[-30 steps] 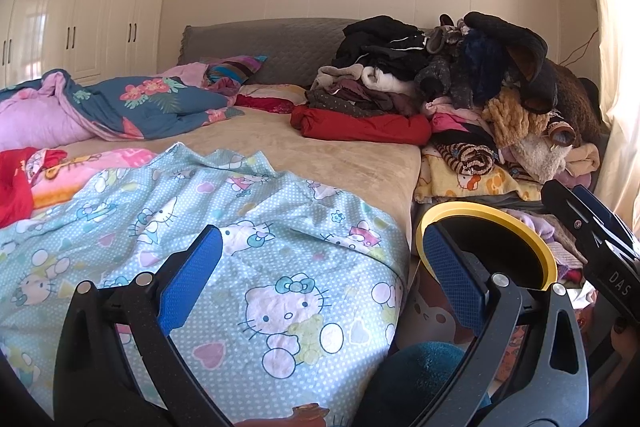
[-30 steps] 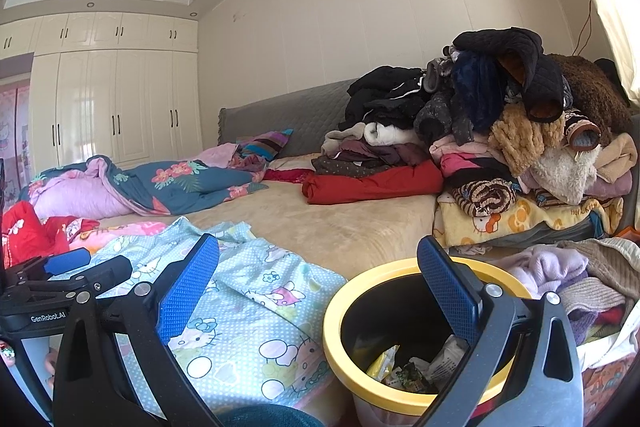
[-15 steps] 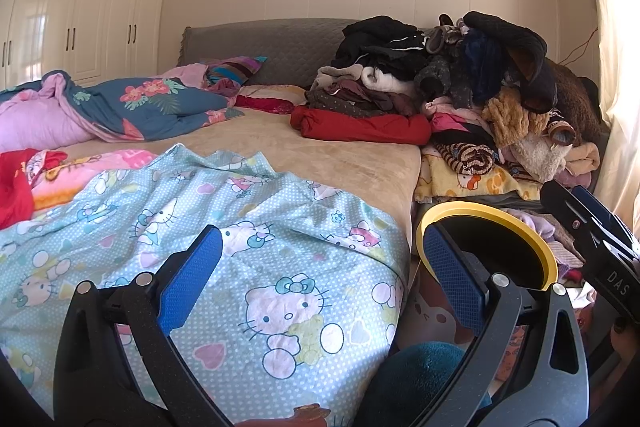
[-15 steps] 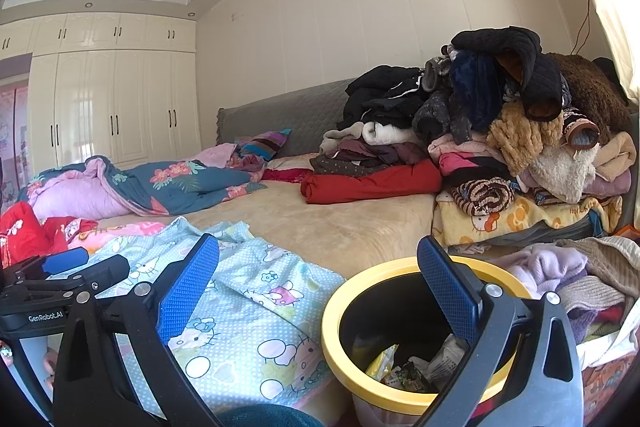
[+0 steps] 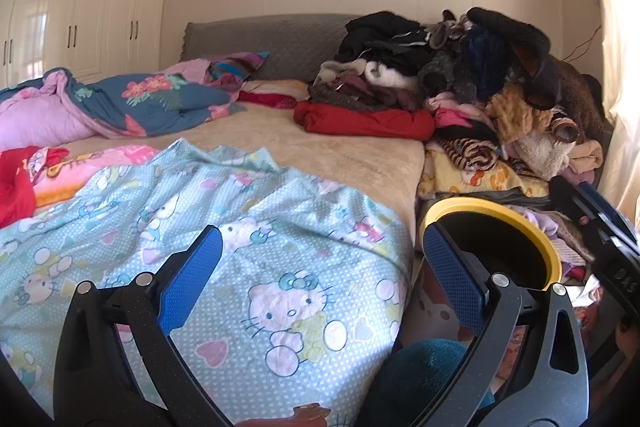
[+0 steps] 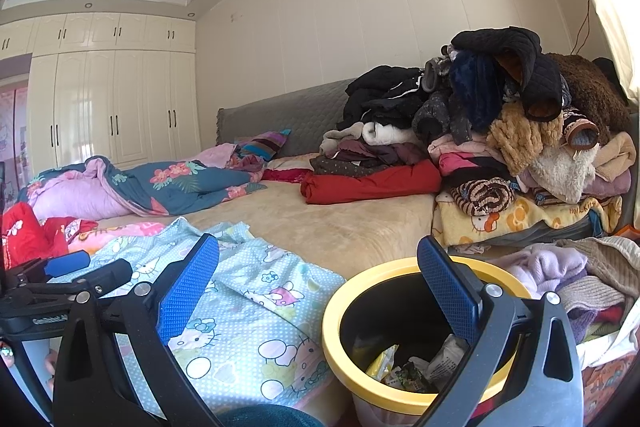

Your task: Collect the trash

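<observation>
A black bin with a yellow rim [image 6: 340,339] stands beside the bed, low and right of centre in the right wrist view. Crumpled wrappers [image 6: 408,367] lie inside it. The bin's rim also shows in the left wrist view [image 5: 520,223]. My right gripper [image 6: 318,287] is open and empty, its right finger over the bin's mouth. My left gripper [image 5: 322,275] is open and empty above the light blue cartoon-cat sheet [image 5: 240,227]. The right gripper shows at the right edge of the left wrist view [image 5: 608,247].
A bed with a beige cover [image 5: 320,147] fills the middle. A tall pile of clothes [image 6: 500,131] rises at the back right. A floral quilt [image 5: 140,99] lies at the left. White wardrobes [image 6: 112,107] stand at the far left. More clothes [image 6: 580,275] lie right of the bin.
Almost nothing has moved. Both grippers stay open; the views have shifted only very slightly.
</observation>
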### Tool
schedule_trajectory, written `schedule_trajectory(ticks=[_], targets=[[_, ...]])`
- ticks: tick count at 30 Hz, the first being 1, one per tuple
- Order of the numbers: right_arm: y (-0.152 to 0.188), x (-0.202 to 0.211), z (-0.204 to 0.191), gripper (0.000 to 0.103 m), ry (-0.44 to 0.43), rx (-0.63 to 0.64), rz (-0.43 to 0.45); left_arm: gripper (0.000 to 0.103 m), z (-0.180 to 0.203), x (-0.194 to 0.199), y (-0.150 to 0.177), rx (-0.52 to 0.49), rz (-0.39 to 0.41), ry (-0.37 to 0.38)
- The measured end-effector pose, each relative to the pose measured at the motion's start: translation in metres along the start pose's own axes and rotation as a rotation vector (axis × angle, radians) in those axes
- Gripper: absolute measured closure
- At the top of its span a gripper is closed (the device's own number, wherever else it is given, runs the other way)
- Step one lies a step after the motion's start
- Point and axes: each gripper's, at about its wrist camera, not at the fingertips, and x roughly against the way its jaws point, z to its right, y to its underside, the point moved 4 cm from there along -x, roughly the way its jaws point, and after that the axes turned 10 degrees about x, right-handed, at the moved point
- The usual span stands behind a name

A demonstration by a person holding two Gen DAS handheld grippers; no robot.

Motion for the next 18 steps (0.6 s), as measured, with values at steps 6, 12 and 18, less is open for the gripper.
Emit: schedule_trajectory(ticks=[6,12,18], targets=[[-0.022,-0.002,-0.024,0.006,-0.077,0.056,0.038,0.011,-0.04,-0.004,-0.012,0.085,-0.034,-0.083],[-0.039,-0.043,-0.14,0.006,-0.431,0.149,-0.087,0.011,-0.168,0.026,-0.025,0.212,-0.042,-0.315],[0.021,-0.09,-0.349,0.006,-0.963,0.284,-0.519,0.011,-0.376,0.092,0.01,0.402,-0.105,-0.825]])
